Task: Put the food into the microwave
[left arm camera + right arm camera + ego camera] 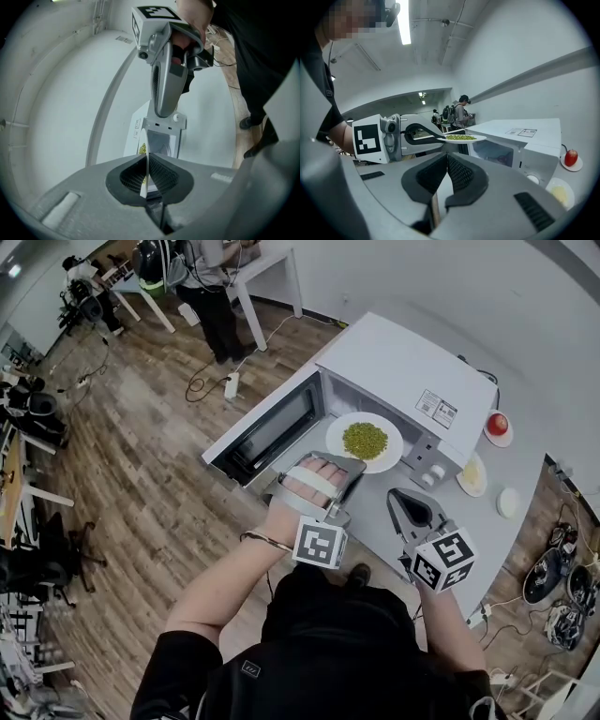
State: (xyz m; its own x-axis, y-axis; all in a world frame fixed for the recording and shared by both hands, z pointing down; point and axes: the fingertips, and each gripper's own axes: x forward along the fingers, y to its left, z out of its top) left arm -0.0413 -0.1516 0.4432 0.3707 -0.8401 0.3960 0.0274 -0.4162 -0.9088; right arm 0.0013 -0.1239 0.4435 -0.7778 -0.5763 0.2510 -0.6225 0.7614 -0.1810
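A white plate (389,453) of green food (364,440) hangs level at the mouth of the open white microwave (403,367). My left gripper (352,467) is shut on the plate's near rim. In the left gripper view the plate (144,180) shows edge-on between the closed pads of that gripper (146,164). The microwave door (267,432) swings out to the left. My right gripper (405,498) is shut and empty, low over the table to the right of the plate. The right gripper view shows this gripper (446,159) closed, with the plate (464,138) and left gripper (440,137) ahead.
On the grey table (487,531), right of the microwave, sit a red apple on a saucer (497,425), a plate of yellowish food (472,474) and a small white dish (507,502). A person (211,296) stands by white desks at the back; a power strip (231,385) lies on the floor.
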